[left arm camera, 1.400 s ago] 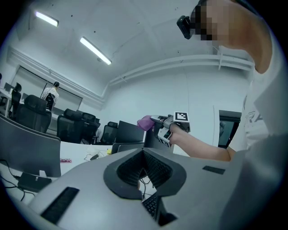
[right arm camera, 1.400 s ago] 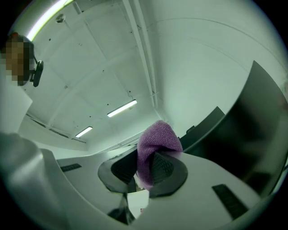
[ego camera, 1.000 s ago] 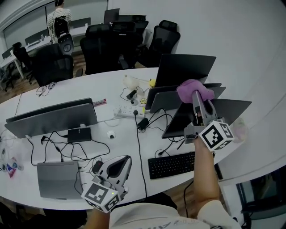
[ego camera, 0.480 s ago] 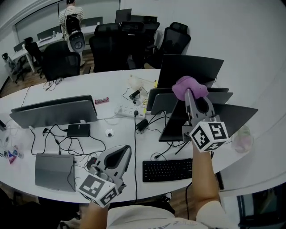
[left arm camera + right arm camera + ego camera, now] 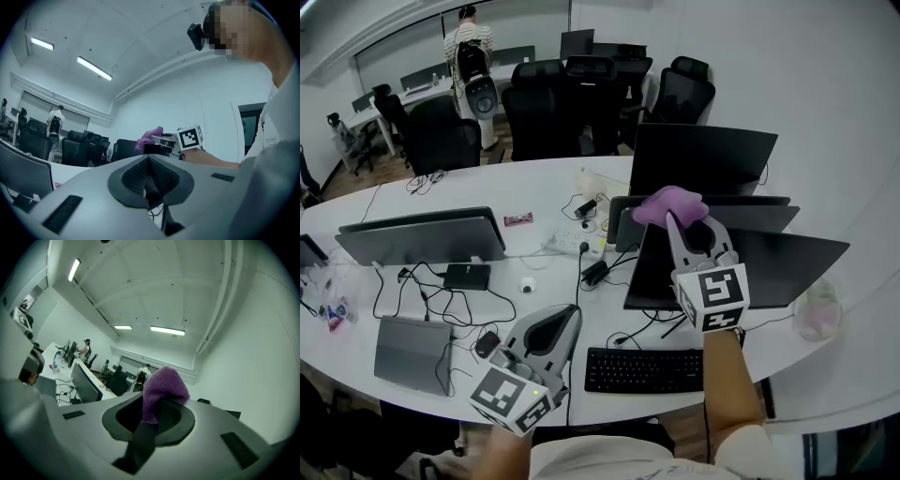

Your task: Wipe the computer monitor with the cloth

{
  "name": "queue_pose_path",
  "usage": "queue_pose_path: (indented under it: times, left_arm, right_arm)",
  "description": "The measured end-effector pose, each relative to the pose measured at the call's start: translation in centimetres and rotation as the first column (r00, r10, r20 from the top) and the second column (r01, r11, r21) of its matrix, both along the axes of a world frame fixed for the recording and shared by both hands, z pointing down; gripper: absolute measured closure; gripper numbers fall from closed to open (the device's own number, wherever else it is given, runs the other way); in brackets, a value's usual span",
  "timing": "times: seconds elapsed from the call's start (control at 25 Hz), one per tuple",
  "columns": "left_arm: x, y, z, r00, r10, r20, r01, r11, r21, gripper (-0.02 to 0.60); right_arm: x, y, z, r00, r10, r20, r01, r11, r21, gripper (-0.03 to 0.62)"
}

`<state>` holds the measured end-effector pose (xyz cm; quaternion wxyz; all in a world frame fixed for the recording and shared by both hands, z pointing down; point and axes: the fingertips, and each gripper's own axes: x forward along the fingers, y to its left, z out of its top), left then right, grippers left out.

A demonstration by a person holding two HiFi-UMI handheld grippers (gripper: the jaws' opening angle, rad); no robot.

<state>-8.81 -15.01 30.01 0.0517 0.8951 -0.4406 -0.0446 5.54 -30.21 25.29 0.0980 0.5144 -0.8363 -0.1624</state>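
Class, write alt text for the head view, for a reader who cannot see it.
The right gripper holds a purple cloth up against a cluster of dark monitors on a curved white desk. The left gripper hangs empty near the desk's front edge, left of a black keyboard.

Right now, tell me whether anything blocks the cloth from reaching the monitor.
Nothing visible does. The right gripper is shut on the purple cloth, held over the near monitor by its top edge; cables and the keyboard lie lower, on the desk.
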Motion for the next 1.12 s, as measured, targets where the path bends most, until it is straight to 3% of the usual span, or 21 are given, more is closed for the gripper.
queue_pose_path:
  times: [0.2, 0.44, 1.12]
  left_arm:
    - [2.6, -0.7, -0.5, 0.999, -0.033, 0.019, 0.032, 0.999, 0.016, 0.577]
    - [7.3, -1.6, -1.7, 0.998, -0.043, 0.035, 0.042, 0.998, 0.036, 0.577]
    - [20.5, -3.6, -2.4, 0.997, -0.017, 0.075, 0.012, 0.998, 0.063, 0.577]
  right_arm:
    - [0.6, 0.6, 0.4, 0.992, -0.008, -0.128, 0.010, 1.000, 0.011, 0.539]
    - [3.9, 0.5, 0.6, 0.981, -0.021, -0.195, 0.021, 1.000, 0.000, 0.539]
    - [16.7, 0.5, 0.8, 0.986, -0.011, -0.166, 0.008, 1.000, -0.019, 0.539]
